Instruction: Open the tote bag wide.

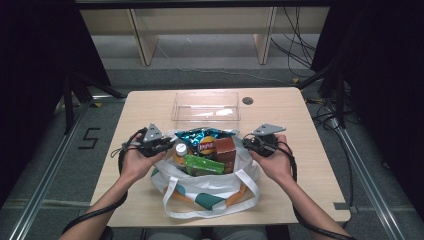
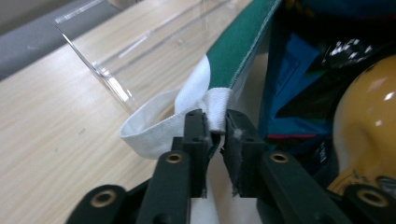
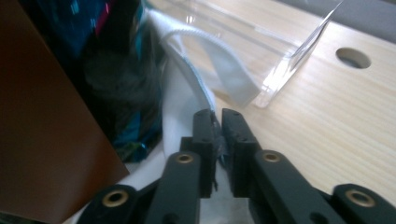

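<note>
Both grippers (image 1: 165, 145) (image 1: 248, 142) pinch the bag's rim (image 2: 217, 105).

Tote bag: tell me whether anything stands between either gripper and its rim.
Nothing visible does. The left gripper has its jaws on the white and green rim of the tote bag, and the right gripper pinches the white rim at the other side, with snacks inside, not between.
</note>
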